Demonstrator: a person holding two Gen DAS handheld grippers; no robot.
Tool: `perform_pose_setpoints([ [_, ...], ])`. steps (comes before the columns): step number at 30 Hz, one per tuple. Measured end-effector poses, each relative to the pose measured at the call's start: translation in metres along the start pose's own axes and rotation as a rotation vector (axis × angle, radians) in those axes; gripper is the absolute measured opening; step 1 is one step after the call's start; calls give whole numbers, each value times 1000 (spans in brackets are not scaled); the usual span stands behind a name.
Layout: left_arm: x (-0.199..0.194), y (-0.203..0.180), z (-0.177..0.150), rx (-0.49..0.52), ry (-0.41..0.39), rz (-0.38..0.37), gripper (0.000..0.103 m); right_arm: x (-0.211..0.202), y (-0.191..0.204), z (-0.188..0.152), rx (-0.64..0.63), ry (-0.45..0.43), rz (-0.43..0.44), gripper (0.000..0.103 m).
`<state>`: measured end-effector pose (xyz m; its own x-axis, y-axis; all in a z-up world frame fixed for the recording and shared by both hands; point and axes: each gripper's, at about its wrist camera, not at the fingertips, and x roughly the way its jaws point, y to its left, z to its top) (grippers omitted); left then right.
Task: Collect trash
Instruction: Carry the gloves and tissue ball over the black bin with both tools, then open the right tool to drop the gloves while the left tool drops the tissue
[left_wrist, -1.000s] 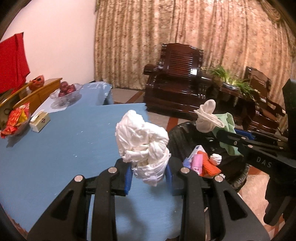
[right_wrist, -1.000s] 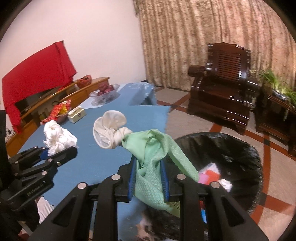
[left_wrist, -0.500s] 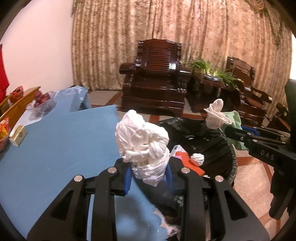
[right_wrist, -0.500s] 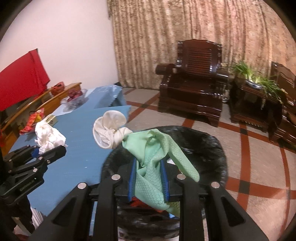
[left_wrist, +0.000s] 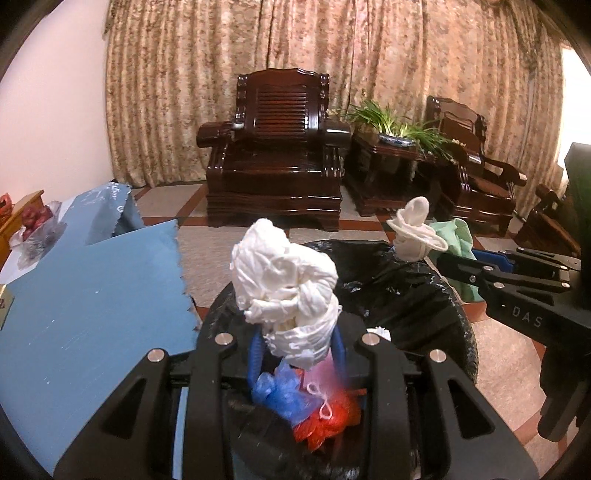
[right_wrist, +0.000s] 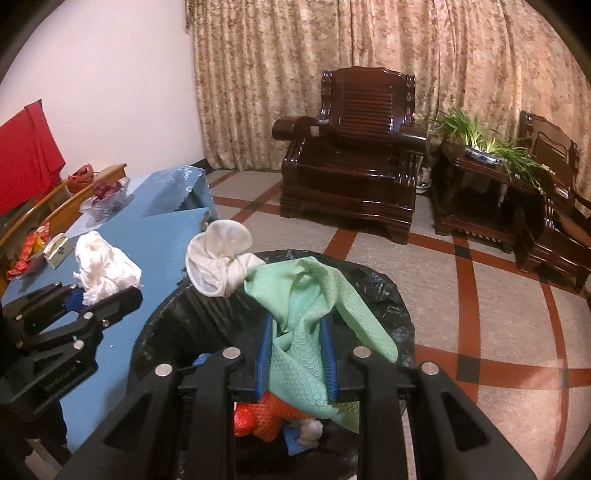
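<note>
left wrist: left gripper clamped on white bag wad, trash bin mouth directly below; right gripper gripping green glove, likewise over bin.

Blue-covered table: small box, red packet, bowl of red fruit on it. Tiled floor carries black-lined bin, dark armchair.

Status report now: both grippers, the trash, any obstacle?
Left gripper shut on white bag. Right gripper shut on green glove. Both over bin. No obstacle.
</note>
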<state>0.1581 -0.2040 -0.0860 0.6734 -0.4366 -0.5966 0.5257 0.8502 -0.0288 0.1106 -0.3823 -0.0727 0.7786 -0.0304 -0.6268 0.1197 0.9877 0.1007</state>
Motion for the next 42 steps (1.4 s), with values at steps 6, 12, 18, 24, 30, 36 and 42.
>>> perform_pose_setpoints([
  [6,26,-1,2,3,16,-5,29,19,-7,3,2,16,-3,24],
  [12,48,6,2,-4,48,-5,30,36,-6,2,2,37,-3,24],
  [18,66,10,2,-10,72,-9,35,55,-7,2,9,62,1,25],
  [24,74,13,6,-11,76,-22,46,73,-9,-1,-1,93,5,37],
  [30,74,21,6,-30,76,-47,61,78,-15,-6,11,106,-10,54],
  [36,68,26,6,-48,73,-44,70,68,-19,-7,18,84,-25,71],
  [42,47,35,11,-55,35,-10,87,49,-15,-6,22,47,-45,97],
])
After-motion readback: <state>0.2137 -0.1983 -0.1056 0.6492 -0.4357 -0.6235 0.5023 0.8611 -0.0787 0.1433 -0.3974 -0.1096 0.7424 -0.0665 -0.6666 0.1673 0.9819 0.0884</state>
